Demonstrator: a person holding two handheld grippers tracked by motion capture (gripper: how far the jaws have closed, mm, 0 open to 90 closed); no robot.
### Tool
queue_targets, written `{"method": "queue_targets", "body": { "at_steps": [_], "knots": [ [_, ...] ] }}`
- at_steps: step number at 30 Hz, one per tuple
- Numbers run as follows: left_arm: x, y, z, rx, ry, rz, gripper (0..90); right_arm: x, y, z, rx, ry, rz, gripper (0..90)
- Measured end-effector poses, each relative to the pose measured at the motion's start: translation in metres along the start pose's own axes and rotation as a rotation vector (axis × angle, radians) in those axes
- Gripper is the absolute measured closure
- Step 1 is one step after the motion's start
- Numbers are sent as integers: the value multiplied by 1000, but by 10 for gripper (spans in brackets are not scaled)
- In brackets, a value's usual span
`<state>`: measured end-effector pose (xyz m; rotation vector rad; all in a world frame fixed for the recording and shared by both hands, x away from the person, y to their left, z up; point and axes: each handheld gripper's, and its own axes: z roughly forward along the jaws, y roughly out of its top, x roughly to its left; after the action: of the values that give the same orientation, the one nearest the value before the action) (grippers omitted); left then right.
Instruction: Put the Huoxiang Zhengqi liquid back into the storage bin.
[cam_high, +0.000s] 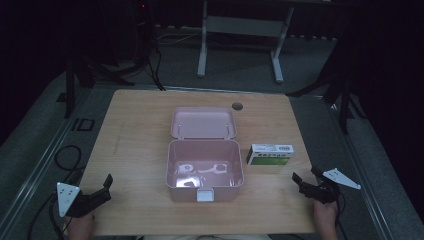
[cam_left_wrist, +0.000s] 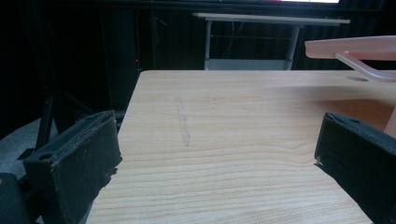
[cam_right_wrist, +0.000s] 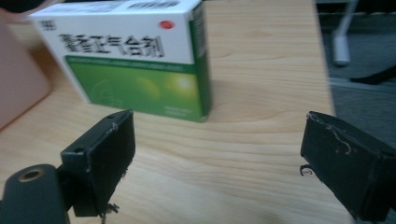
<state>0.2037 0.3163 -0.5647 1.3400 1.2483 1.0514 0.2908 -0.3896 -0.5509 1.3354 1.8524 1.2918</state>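
Note:
A pink plastic box (cam_high: 204, 170) stands open in the middle of the wooden table (cam_high: 140, 130), its lid (cam_high: 202, 123) folded back. A green and white medicine carton (cam_high: 270, 154) stands just right of it, large in the right gripper view (cam_right_wrist: 135, 60). My left gripper (cam_high: 106, 184) rests near the table's front left corner, open, with bare wood between its jaws (cam_left_wrist: 219, 154). My right gripper (cam_high: 299, 181) sits at the front right, open, a little short of the carton (cam_right_wrist: 217, 154). The pink box's lid edge (cam_left_wrist: 355, 49) shows at the upper right of the left gripper view.
A round cable hole (cam_high: 237, 106) lies near the table's far edge. Table frame legs (cam_high: 202, 45) stand on the floor beyond. Black cables (cam_high: 67, 157) lie on the floor at the left. Dark stands flank the table on both sides.

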Motion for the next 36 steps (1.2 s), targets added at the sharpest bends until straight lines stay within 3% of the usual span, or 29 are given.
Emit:
{"method": "queue_targets", "body": {
  "at_steps": [8, 17, 21, 23, 25, 27, 30, 36],
  "knots": [
    [-2, 0, 1, 5, 3, 16, 2, 1, 0, 5, 50, -15, 3, 99],
    [-1, 0, 0, -1, -38, 13, 2, -3, 1, 7, 82, 85, 22, 99],
    [-1, 0, 0, -8, -52, 8, 2, 1, 3, 11, 117, 103, -45, 99],
    [-1, 0, 0, -9, -67, 8, 2, 2, 4, 11, 142, 152, -83, 99],
    [-1, 0, 0, -5, -69, 12, 2, 2, 6, 13, 202, 243, -109, 99],
    [-1, 0, 0, -4, -74, 19, 2, 2, 6, 13, 224, 289, -121, 99],
    [-1, 0, 0, -6, -75, 19, 2, 4, 6, 15, 256, 342, -152, 99],
    [-1, 0, 0, -7, -84, 17, 2, 12, 11, 17, 356, 445, -275, 99]
  ]
}}
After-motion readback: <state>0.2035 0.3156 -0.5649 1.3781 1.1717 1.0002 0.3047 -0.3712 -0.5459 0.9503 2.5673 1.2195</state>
